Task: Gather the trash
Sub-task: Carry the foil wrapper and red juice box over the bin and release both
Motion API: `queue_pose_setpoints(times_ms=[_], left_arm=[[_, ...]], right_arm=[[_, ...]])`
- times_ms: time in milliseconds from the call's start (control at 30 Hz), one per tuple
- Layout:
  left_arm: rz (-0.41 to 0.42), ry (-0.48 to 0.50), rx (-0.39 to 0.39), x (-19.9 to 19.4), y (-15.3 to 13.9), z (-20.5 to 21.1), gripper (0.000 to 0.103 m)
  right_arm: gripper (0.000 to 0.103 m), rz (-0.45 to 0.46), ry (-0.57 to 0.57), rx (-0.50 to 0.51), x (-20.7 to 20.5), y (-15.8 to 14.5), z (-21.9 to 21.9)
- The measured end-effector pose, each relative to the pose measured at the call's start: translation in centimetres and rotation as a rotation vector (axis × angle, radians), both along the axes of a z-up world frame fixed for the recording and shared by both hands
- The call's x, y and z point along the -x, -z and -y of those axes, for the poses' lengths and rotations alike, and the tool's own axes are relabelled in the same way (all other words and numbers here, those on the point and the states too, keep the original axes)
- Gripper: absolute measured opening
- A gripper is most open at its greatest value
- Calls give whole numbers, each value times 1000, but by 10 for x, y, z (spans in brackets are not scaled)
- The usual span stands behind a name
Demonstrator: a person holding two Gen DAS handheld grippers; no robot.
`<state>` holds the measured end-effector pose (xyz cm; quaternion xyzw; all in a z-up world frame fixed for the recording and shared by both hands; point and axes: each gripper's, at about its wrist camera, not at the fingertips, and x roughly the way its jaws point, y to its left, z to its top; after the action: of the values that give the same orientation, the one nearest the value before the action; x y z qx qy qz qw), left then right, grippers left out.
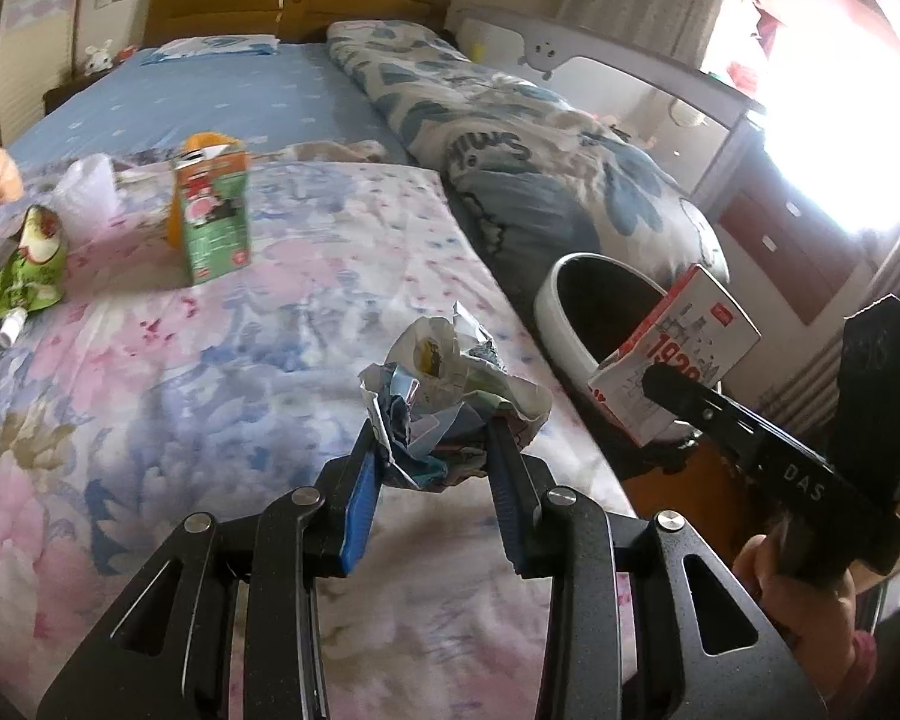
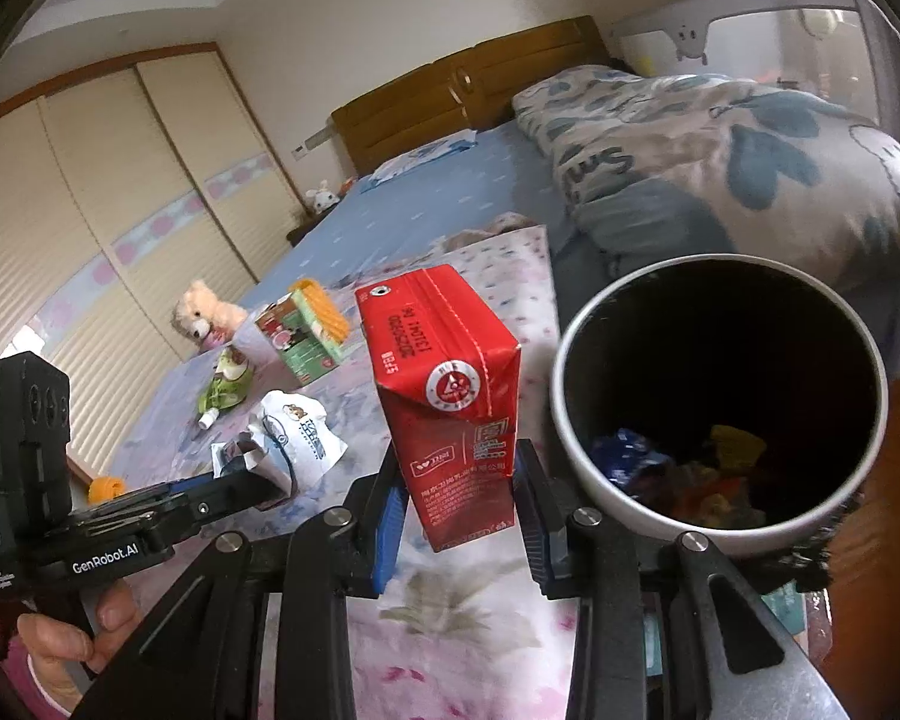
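My left gripper (image 1: 435, 441) is shut on a crumpled paper wrapper (image 1: 450, 384) and holds it above the floral bedspread. My right gripper (image 2: 459, 471) is shut on a red milk carton (image 2: 450, 384), upright, just left of the round bin (image 2: 561, 414). Several bits of coloured trash lie at the bottom of the bin. In the left wrist view the right gripper (image 1: 660, 387) holds the carton (image 1: 684, 348) at the bin's (image 1: 549, 312) near rim. In the right wrist view the left gripper (image 2: 264, 474) with the wrapper (image 2: 297, 438) is at lower left.
On the bed lie a green carton (image 1: 216, 222), a green pouch with a white cap (image 1: 27, 267) and a clear plastic cup (image 1: 87, 192). A teddy bear (image 2: 201, 312) and an orange cap (image 2: 105, 487) are at the left. A rolled quilt (image 1: 510, 138) lies behind the bin.
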<state>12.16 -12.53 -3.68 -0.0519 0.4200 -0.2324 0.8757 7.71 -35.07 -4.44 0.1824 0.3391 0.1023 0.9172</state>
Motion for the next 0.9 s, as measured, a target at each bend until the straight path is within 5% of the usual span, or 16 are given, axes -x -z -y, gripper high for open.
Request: queue_pose_setpoints(times_ms=[900], left_arm=[[38, 163, -47, -4, -16, 95, 32]], right_arm=[[34, -13, 177, 8, 23, 1, 85]])
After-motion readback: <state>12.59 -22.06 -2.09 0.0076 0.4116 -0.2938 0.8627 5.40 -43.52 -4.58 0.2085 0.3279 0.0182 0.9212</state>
